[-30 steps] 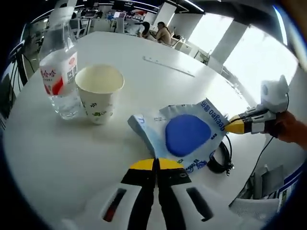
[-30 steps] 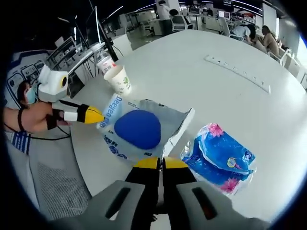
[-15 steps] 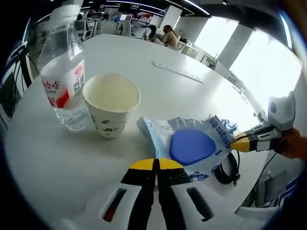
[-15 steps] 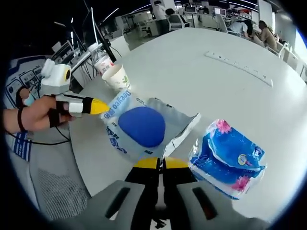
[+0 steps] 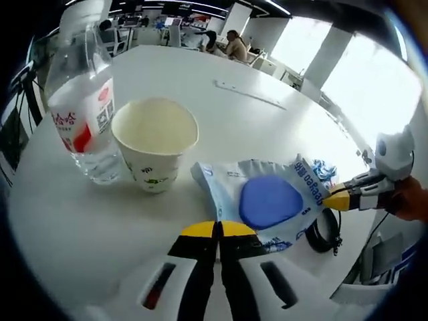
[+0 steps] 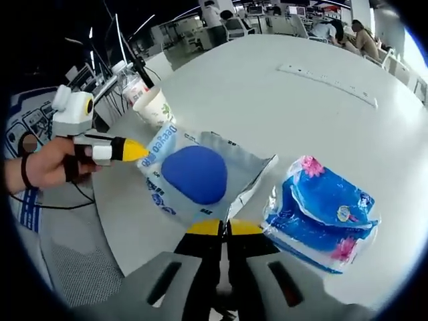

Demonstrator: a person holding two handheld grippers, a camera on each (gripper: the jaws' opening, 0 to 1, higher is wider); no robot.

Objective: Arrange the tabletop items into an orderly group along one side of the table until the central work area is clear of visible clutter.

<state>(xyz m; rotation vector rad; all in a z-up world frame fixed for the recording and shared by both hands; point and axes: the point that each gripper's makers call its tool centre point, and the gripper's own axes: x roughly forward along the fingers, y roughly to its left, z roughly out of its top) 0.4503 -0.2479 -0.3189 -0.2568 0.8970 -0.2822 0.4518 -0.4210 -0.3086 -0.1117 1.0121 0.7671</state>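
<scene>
I held both grippers on 1 blue-and-white plastic pouch [image 5: 269,204] lying on the round white table [image 5: 221,127]. My left gripper [image 5: 217,230] had its yellow-tipped jaws pressed together on the pouch's near edge, and my right gripper [image 6: 226,228] was likewise clamped on the opposite edge. Each gripper's yellow tip reached the pouch from the side in the other's view. Just beside the pouch stood a paper cup [image 5: 155,144], open and upright, touching or nearly touching a clear water bottle [image 5: 78,114] with a red-and-white label. Near the pouch's other side lay 1 blue tissue pack [image 6: 321,214] with pink flowers. A black cable [image 5: 324,231] curled at the table edge.
</scene>
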